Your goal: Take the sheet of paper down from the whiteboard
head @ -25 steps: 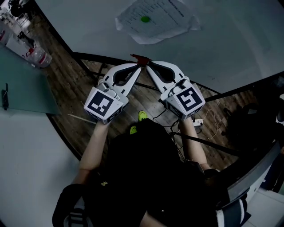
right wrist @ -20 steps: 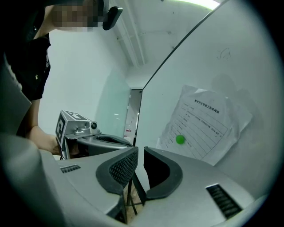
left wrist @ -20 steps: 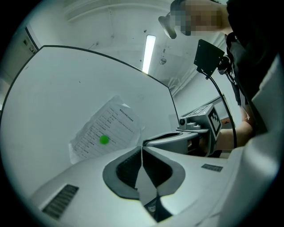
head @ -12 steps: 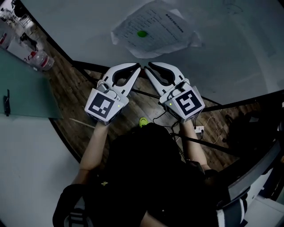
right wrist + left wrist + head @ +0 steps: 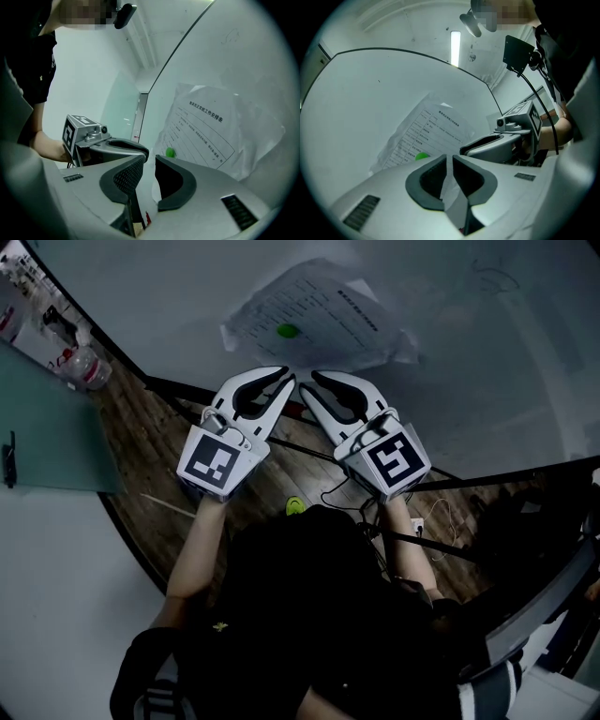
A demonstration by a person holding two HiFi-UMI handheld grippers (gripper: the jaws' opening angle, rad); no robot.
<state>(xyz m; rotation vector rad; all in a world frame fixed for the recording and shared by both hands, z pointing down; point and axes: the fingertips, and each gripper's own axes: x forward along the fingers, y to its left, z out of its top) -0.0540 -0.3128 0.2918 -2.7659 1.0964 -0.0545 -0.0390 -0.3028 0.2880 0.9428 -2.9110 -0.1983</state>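
Crumpled sheet of paper (image 5: 314, 320), upper centre on whiteboard (image 5: 469, 334) under green magnet (image 5: 286, 331), looks light, floppy, tearable: pinch lower edge; left gripper (image 5: 284, 381) jaws just opening, right gripper (image 5: 316, 381) slightly parted, both empty.

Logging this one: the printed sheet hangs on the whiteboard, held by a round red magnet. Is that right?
Not quite: the magnet is green, not red, as the head view shows. The rest stands: the printed sheet hangs on the whiteboard, held by that round magnet.
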